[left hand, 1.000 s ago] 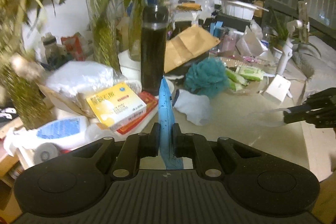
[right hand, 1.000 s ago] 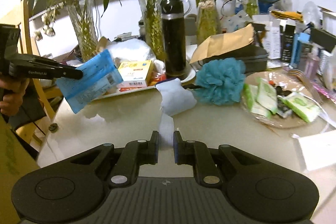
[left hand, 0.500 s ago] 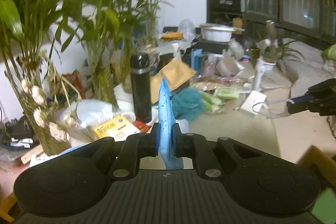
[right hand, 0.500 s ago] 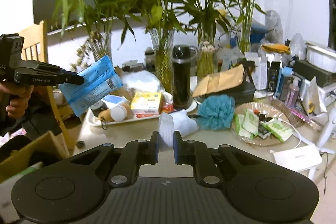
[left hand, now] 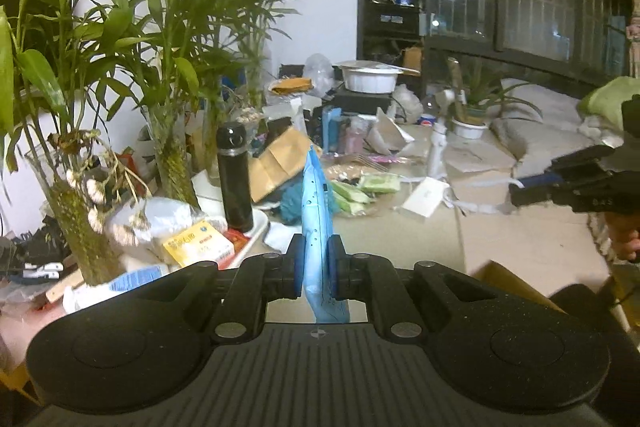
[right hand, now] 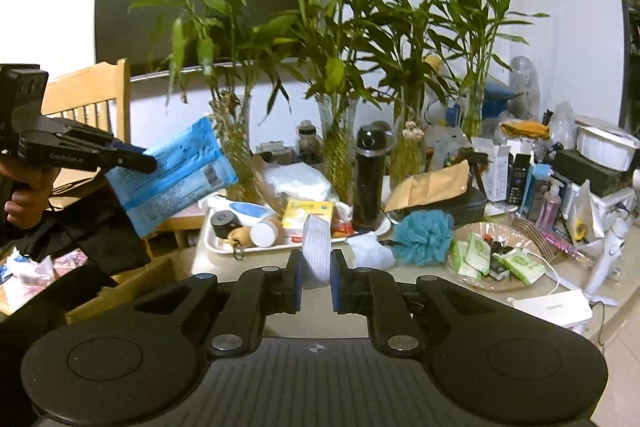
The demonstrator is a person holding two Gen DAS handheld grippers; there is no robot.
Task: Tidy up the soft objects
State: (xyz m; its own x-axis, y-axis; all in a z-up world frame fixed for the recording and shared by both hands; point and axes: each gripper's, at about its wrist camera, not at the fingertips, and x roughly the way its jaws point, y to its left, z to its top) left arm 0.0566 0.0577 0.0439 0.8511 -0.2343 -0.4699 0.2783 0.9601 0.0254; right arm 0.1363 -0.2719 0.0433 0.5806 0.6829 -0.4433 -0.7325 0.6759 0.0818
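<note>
So both hands are carrying something at this point; the left gripper (right hand: pixel 136 159) is clamping down on a flat blue packet (right hand: pixel 176 175), holding it up in the air over by the wooden chair (right hand: pixel 86 99), and the right gripper (right hand: pixel 316 275) is pinching a pale ribbed strip (right hand: pixel 316 247), cloth or a mask maybe, hard to tell; both pieces are hanging well clear of the table (right hand: pixel 436 303). I'm guessing that's two soft things picked and none put away yet; a cardboard box (right hand: pixel 116 291) is sitting low on the left, possibly where they're going.

Plenty is still waiting: a white crumpled cloth (right hand: pixel 370 253) is lying just beside a teal bath pouf (right hand: pixel 424 235), and green wipe packs (right hand: pixel 520 265) are sitting in a glass dish (right hand: pixel 492 231) further right.

Clutter-wise, a tray (right hand: pixel 218 247) of bottles and a yellow box (right hand: pixel 306 213) is crowding the left, a tall black flask (right hand: pixel 370 179) is standing mid-table right behind the cloth, and vases of bamboo (right hand: pixel 340 155) are lining the back; tippy stuff if anyone's reaching in carelessly.
</note>
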